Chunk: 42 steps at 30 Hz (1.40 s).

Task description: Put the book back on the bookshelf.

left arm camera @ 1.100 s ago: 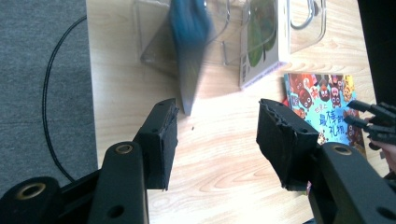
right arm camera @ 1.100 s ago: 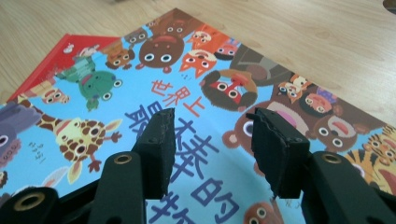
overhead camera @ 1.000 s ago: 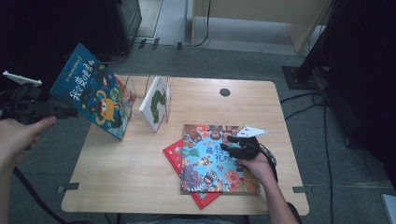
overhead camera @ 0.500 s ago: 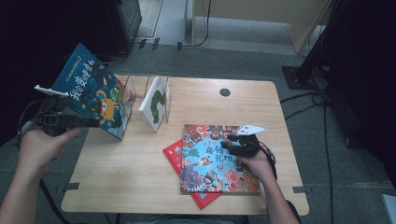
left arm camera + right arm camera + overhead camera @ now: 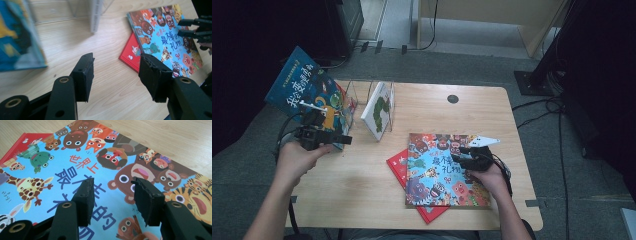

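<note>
The right claw (image 5: 460, 156) rests released above the animal picture book (image 5: 443, 170), lying flat on the red book (image 5: 401, 165). The left claw (image 5: 343, 140), released and empty, is farther left on the tabletop (image 5: 362, 190).

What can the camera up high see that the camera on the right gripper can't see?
The high view alone takes in the whole wooden table, the clear book stand, the white book standing in it, the dark blue book leaning at the table's left end, the left gripper with open jaws, and the grey floor.

The right gripper view alone gives the close detail: a giraffe, a frog, bears and a tiger on the cover.

Both share the animal book lying flat on the red book, and the open right gripper over it.
</note>
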Each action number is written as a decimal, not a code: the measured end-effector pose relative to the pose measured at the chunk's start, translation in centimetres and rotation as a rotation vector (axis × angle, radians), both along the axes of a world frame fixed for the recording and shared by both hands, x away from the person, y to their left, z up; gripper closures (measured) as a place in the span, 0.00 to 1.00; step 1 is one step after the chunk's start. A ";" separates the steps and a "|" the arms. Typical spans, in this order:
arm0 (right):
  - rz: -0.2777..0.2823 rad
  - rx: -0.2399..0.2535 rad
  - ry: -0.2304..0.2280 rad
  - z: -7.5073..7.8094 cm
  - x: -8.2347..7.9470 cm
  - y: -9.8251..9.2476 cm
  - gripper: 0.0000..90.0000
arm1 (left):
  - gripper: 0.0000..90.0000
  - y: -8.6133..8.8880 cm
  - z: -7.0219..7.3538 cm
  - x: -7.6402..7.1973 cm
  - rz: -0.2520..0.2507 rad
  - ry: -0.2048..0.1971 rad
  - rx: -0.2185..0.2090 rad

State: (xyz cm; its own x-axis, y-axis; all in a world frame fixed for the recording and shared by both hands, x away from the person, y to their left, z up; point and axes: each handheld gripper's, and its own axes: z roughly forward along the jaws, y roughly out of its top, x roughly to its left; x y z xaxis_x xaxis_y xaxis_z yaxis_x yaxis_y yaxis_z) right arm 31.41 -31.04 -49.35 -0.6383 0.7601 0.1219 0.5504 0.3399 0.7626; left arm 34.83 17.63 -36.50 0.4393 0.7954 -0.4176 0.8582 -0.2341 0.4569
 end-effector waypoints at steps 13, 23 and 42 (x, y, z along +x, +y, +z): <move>-0.037 -0.002 -0.011 -0.5 -1.5 -1.5 0.59 | 0.54 -4.9 -3.8 1.5 -0.101 0.035 -0.026; -0.099 0.003 -0.006 -0.8 -2.7 -3.3 0.61 | 0.56 -8.4 -6.1 2.1 -0.176 0.035 -0.015; -0.219 -0.002 -0.009 -1.0 -4.9 -6.4 0.75 | 0.58 -13.6 -9.9 2.2 -0.278 0.044 0.000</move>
State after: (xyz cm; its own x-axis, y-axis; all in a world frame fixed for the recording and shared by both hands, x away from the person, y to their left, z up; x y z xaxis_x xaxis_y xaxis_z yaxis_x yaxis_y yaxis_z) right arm 26.55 -37.45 -50.33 -0.4587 0.8811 0.1150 0.6044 0.2145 0.7673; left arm 37.04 4.04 -46.35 0.6223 0.6467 -0.4411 0.7798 -0.4634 0.4209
